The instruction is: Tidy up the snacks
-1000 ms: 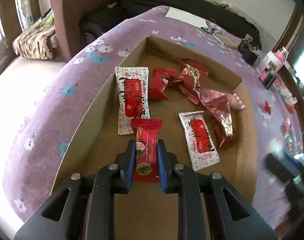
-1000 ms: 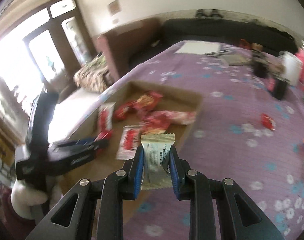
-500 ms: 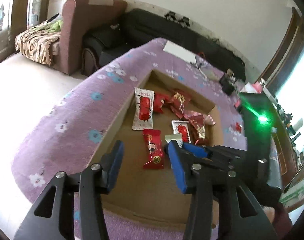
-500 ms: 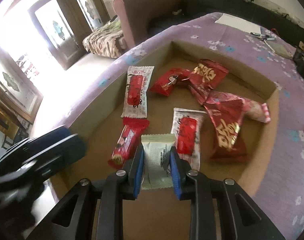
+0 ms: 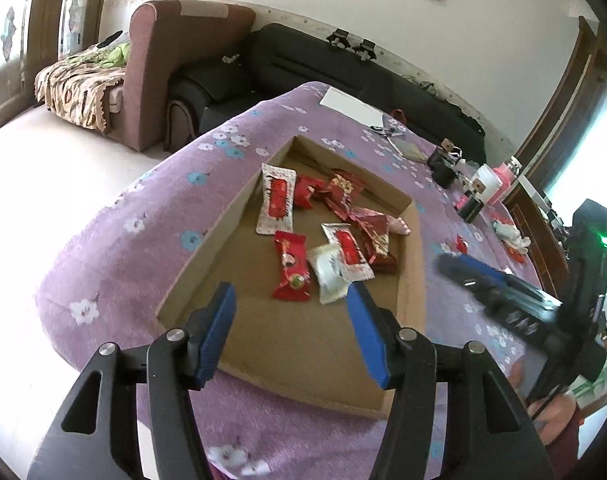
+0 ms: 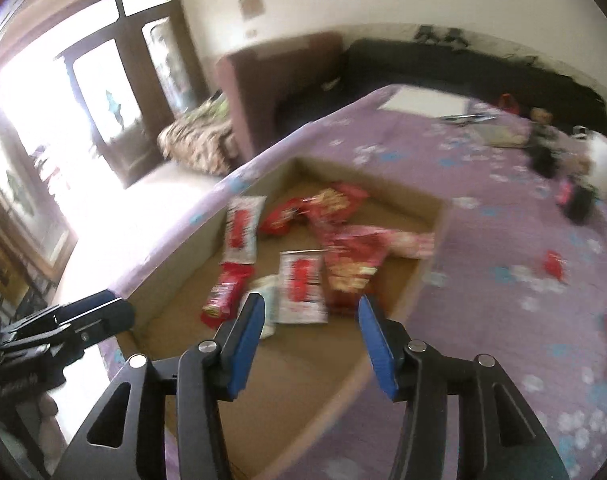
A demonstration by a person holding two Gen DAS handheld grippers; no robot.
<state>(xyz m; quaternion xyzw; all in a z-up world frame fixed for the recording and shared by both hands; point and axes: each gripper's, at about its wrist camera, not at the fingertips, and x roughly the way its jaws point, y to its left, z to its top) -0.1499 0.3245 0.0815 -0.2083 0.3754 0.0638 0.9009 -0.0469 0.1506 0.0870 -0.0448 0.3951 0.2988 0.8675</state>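
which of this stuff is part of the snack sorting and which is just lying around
Part of the job:
- cardboard box
- red snack packet
- white snack packet
- stray red snack

Lying about:
- white paper
- scissors
- pink bottle

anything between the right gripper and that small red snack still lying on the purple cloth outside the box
Nothing visible does: only bare purple floral cloth lies between the open right gripper and the small red snack packet beside the brown cardboard box.

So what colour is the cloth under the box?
Purple cloth with small white and blue flowers, clearest in the left wrist view.
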